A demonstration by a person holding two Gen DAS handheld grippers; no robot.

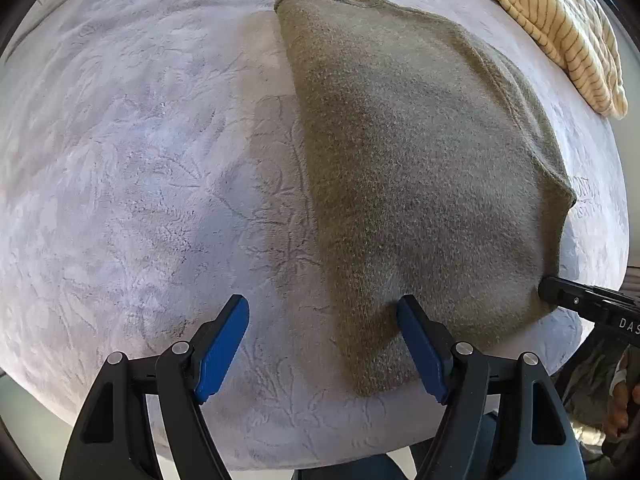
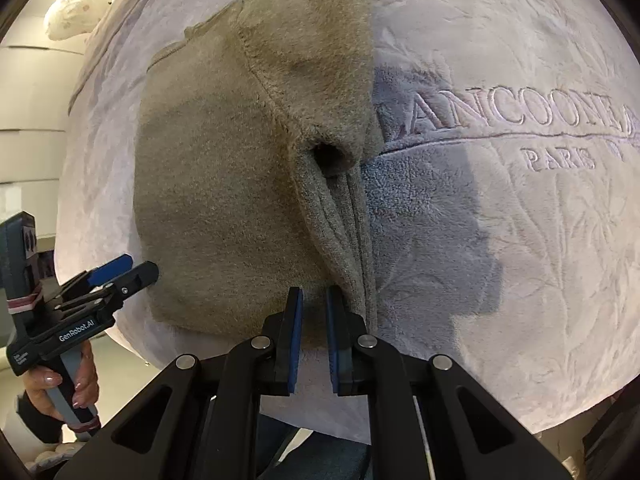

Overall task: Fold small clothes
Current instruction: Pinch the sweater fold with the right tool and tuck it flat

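Note:
An olive-brown knitted garment point(image 1: 420, 152) lies folded on a pale lilac plush blanket point(image 1: 140, 168). My left gripper point(image 1: 323, 304) is open above the garment's near left corner, its right finger over the cloth and its left finger over the blanket. In the right wrist view the garment point(image 2: 224, 168) shows a sleeve folded across it, with bunched folds along its right edge. My right gripper point(image 2: 314, 296) sits at the garment's near edge by those folds, its jaws narrowly apart with nothing visibly between them. The left gripper point(image 2: 132, 270) shows there at the garment's left edge.
A cream garment with thin dark stripes point(image 1: 560, 28) lies at the blanket's far right. The blanket carries embossed lettering point(image 2: 508, 116) to the right of the olive garment. The blanket's near edge point(image 1: 280, 456) drops off just in front of both grippers.

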